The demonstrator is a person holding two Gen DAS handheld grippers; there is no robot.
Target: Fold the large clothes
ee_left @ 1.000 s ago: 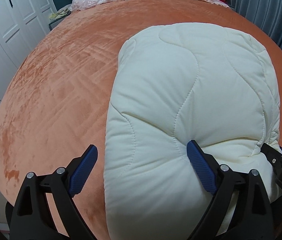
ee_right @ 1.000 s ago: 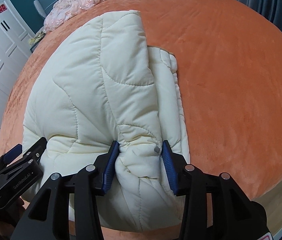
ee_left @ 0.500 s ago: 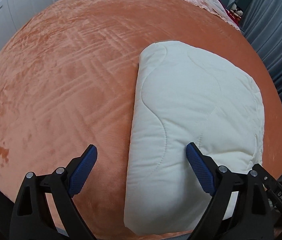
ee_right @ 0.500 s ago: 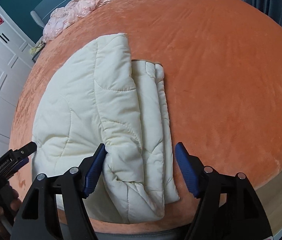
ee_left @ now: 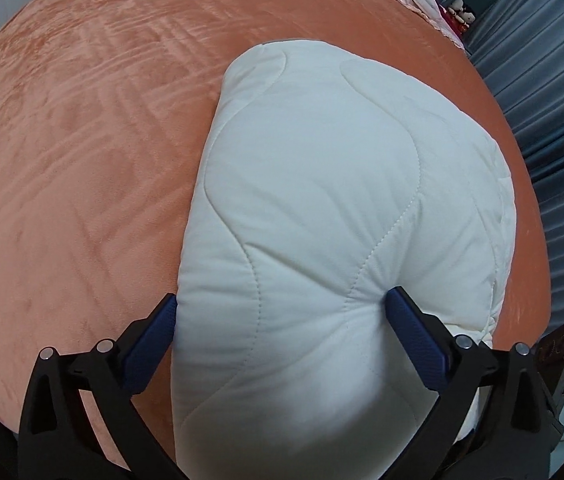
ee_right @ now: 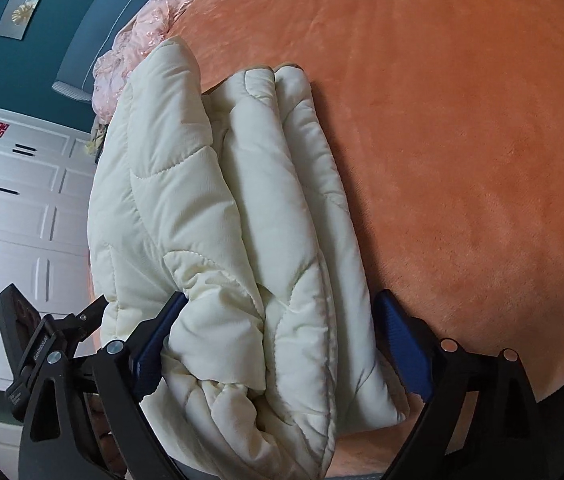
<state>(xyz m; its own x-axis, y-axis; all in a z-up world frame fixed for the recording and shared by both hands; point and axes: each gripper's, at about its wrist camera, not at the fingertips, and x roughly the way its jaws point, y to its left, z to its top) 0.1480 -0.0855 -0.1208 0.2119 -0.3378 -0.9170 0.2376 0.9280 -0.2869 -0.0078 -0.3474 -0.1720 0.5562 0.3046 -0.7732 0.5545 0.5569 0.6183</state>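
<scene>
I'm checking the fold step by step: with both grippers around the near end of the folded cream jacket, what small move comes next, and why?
Probably close both, then lift. The left gripper and right gripper each straddle the padded jacket with jaws wide, so it lies loose on the orange bedspread.

My left gripper (ee_left: 282, 312) has matte black angular arms with triangular cut-outs, silver round screw heads and ribbed dark-blue fingers (ee_left: 415, 342). My right gripper (ee_right: 282, 320) is built the same, its blue fingers (ee_right: 401, 348) ribbed too, silver screws along the black frame.
</scene>
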